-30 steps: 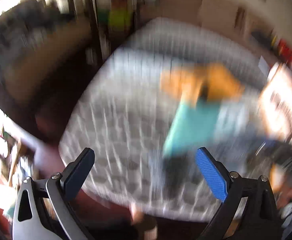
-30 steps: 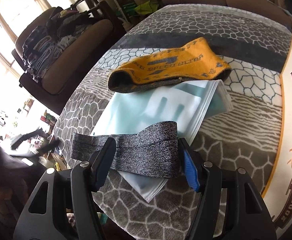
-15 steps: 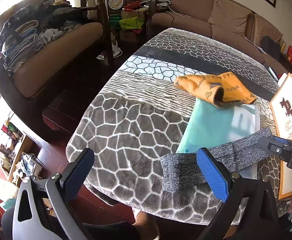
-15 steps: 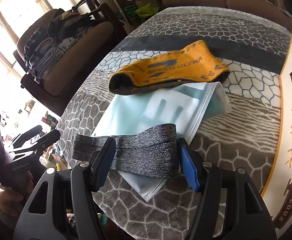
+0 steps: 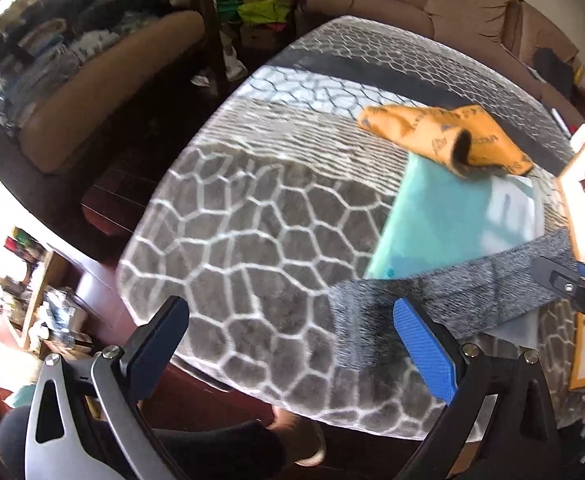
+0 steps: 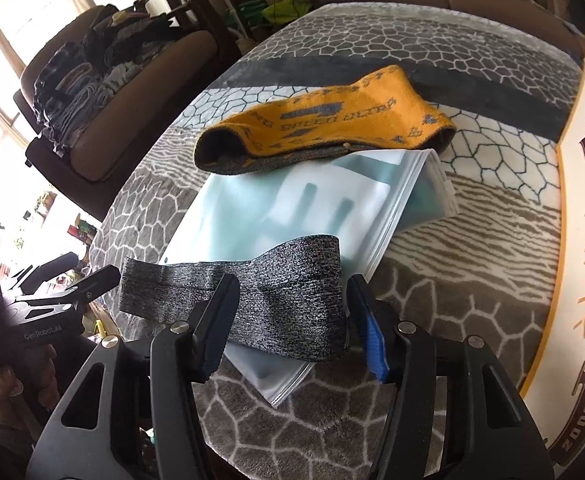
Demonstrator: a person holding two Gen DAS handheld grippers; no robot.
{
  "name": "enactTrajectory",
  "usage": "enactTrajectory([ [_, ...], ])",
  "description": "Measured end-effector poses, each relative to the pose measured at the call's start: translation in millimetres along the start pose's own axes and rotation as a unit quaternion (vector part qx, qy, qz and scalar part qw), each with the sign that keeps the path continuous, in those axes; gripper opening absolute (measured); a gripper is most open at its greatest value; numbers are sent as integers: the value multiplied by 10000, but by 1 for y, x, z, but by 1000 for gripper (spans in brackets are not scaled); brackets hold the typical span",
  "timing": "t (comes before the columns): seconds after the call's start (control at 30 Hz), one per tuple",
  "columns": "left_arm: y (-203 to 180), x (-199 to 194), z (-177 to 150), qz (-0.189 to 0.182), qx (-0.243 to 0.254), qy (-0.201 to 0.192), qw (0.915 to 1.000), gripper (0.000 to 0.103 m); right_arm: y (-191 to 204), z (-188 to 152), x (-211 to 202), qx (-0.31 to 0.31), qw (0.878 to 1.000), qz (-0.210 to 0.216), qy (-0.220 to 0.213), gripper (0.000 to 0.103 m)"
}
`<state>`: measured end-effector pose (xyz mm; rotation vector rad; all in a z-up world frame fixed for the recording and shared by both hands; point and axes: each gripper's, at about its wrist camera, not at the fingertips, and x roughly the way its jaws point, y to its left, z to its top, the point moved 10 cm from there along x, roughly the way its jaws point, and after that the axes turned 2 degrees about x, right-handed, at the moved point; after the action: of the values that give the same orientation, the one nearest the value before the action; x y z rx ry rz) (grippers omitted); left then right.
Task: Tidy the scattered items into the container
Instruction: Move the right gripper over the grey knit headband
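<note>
My left gripper [image 5: 288, 344]: grey and black frames, silver screws, blue pad. My right gripper [image 6: 292, 320]: black frames, blue pad.

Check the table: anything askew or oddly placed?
Yes. The grey headband lies crooked across the near corner of the teal zip pouch, and the orange sock overlaps the pouch's far edge. Both sit on the pouch, not in it. The right gripper is closing around the headband.
</note>
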<state>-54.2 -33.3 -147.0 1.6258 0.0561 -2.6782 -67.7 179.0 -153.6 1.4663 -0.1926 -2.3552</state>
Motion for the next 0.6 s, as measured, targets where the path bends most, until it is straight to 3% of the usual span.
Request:
enactTrajectory([
  [0.17,2,6,-4,-189,-254,59,9995,103,2,-1,1,-147,9998,-159,-11,54],
  [0.6,-3,2,3,97,-60,-124,9999,103,7,5,-9,-417,9979,-450,-223,54],
])
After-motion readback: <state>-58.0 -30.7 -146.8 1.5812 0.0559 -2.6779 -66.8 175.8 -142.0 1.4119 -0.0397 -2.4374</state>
